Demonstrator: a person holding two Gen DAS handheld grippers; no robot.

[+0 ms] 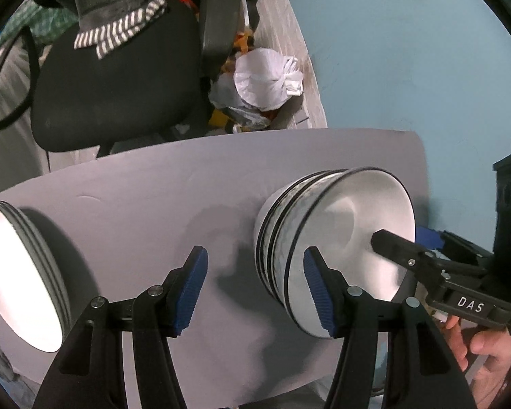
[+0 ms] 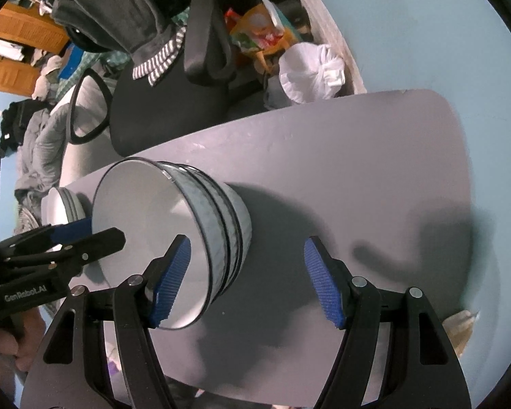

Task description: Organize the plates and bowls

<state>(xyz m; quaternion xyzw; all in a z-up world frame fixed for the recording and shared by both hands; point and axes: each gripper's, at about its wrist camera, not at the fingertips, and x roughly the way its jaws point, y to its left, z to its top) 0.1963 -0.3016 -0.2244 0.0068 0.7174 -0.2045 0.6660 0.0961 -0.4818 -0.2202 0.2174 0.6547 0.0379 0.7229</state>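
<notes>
A stack of white bowls with black rims (image 1: 323, 238) stands on the grey table (image 1: 153, 184). A stack of white plates (image 1: 20, 279) lies at the left edge. My left gripper (image 1: 255, 293) is open and empty, its right finger beside the bowl stack. My right gripper (image 2: 247, 281) is open and empty, its left finger over the top bowl's rim. The bowl stack (image 2: 187, 235) and the plates (image 2: 63, 206) also show in the right wrist view. The right gripper (image 1: 402, 243) reaches into the top bowl in the left wrist view.
A black office chair (image 1: 119, 78) with clothes on it stands behind the table. A white plastic bag (image 1: 269, 81) and clutter lie on the floor by the blue wall (image 1: 408, 51). The table's right part (image 2: 374, 170) lies beyond the bowls.
</notes>
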